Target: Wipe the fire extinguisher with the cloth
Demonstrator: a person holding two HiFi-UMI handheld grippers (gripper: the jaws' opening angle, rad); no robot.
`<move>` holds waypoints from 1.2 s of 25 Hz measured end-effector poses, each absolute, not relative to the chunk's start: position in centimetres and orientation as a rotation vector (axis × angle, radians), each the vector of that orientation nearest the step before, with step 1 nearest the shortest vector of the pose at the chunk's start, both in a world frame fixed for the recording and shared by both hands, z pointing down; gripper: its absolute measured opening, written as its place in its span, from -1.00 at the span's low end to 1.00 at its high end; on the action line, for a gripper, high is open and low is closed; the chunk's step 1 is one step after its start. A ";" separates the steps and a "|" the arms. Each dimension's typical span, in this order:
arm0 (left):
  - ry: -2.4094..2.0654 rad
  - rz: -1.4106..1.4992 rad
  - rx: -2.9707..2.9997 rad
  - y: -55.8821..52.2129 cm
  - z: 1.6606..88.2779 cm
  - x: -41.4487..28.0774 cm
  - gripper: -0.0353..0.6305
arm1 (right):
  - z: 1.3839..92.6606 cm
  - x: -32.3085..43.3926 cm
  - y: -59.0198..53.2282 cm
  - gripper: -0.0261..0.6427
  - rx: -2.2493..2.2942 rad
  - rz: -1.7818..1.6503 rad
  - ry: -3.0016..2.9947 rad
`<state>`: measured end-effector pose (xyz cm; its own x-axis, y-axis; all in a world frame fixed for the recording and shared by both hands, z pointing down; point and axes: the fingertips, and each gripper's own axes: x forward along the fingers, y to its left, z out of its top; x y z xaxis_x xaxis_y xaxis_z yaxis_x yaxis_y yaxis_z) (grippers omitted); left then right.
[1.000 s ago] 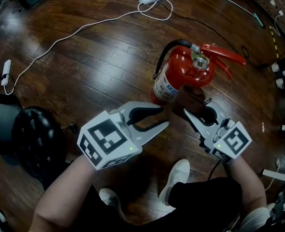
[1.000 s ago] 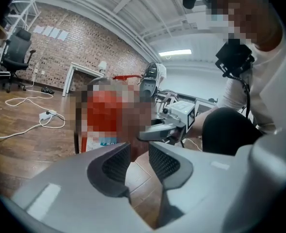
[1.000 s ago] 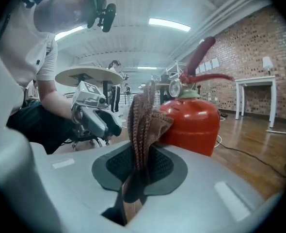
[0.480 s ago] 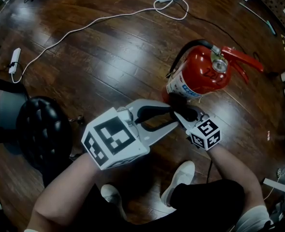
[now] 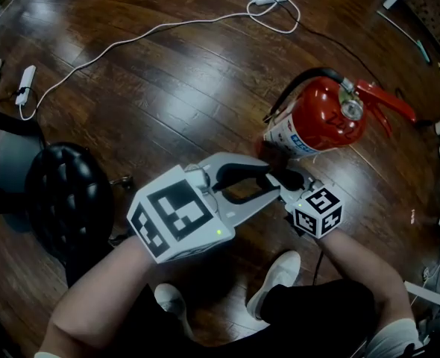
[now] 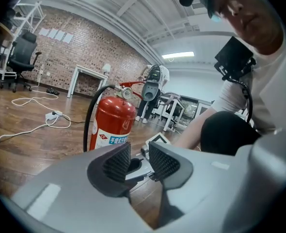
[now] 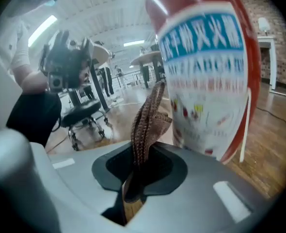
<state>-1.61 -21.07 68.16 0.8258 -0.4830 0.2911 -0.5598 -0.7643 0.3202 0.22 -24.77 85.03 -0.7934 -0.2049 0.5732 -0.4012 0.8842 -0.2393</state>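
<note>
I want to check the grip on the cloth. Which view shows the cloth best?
The right gripper view: the brown cloth is pinched between the right gripper's shut jaws, beside the fire extinguisher. The head view shows at most a dark scrap; the left gripper view doesn't show it.

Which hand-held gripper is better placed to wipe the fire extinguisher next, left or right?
Right. The right hand-held gripper is shut on the cloth beside the fire extinguisher; the left hand-held gripper is open.

A lab: brick wall (image 6: 92, 50), tables (image 6: 88, 72), office chair (image 6: 23, 57).
</note>
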 end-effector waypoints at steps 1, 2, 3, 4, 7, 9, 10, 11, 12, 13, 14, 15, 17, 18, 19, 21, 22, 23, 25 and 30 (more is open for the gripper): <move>-0.783 0.260 2.614 -21.1 68.0 -1.7 -0.55 | 82.8 -0.4 -24.9 -0.77 0.452 0.482 -2.546; -0.788 0.253 2.618 -21.2 67.9 -1.9 -0.55 | 80.5 -1.0 -25.2 -0.77 0.473 0.483 -2.593; -0.792 0.247 2.622 -21.3 67.7 -2.0 -0.55 | 78.4 -1.5 -25.7 -0.77 0.504 0.476 -2.633; -0.796 0.240 2.625 -21.4 67.6 -2.2 -0.55 | 76.7 -2.0 -26.3 -0.77 0.544 0.463 -2.664; -0.802 0.225 2.630 -21.4 67.2 -2.5 -0.55 | 74.8 -2.9 -27.7 -0.76 0.666 0.428 -2.685; -0.802 0.220 2.633 -21.3 67.1 -2.5 -0.55 | 76.0 -3.2 -28.3 -0.76 0.722 0.431 -2.648; -0.803 0.220 2.634 -21.2 67.0 -2.5 -0.55 | 77.1 -3.2 -28.5 -0.76 0.740 0.440 -2.622; -0.805 0.219 2.632 -21.2 67.0 -2.6 -0.55 | 78.3 -3.2 -28.6 -0.76 0.750 0.447 -2.596; -0.809 0.219 2.629 -21.1 67.0 -2.8 -0.55 | 79.6 -3.3 -28.7 -0.76 0.750 0.449 -2.569; -0.814 0.219 2.625 -21.1 66.9 -2.9 -0.55 | 80.9 -3.4 -28.7 -0.76 0.743 0.444 -2.543; -0.818 0.218 2.620 -21.0 66.9 -3.1 -0.55 | 82.2 -3.4 -28.7 -0.76 0.732 0.430 -2.515; -0.821 0.216 2.617 -20.9 66.9 -3.2 -0.55 | 83.6 -3.4 -28.6 -0.76 0.717 0.409 -2.486; -0.821 0.215 2.615 -20.7 66.8 -3.3 -0.55 | 86.4 -3.4 -28.5 -0.76 0.683 0.356 -2.424; -0.820 0.216 2.614 -20.6 66.8 -3.3 -0.55 | 87.8 -3.4 -28.3 -0.76 0.664 0.333 -2.394; -0.819 0.217 2.613 -20.4 66.7 -3.3 -0.55 | 89.1 -3.3 -28.0 -0.76 0.644 0.320 -2.367; -0.817 0.224 2.613 -20.2 66.8 -3.2 -0.55 | 91.4 -2.9 -27.6 -0.76 0.612 0.312 -2.317; -0.814 0.229 2.613 -20.1 66.9 -3.1 -0.55 | 92.3 -2.5 -27.4 -0.76 0.600 0.313 -2.294; -0.810 0.234 2.612 -20.1 67.0 -3.0 -0.55 | 93.3 -2.1 -27.3 -0.76 0.593 0.317 -2.270; -0.807 0.239 2.605 -20.1 67.3 -2.8 -0.55 | 94.9 -1.3 -27.2 -0.76 0.589 0.337 -2.229; -0.809 0.261 2.587 -20.1 68.2 -3.0 -0.55 | 97.2 -0.4 -27.5 -0.76 0.570 0.400 -2.166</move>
<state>-2.97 -20.06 68.19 0.8134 -0.5012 0.2952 -0.5792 -0.7447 0.3314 -0.37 -27.49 97.20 -0.5439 -0.2590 0.7982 -0.5268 0.8457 -0.0846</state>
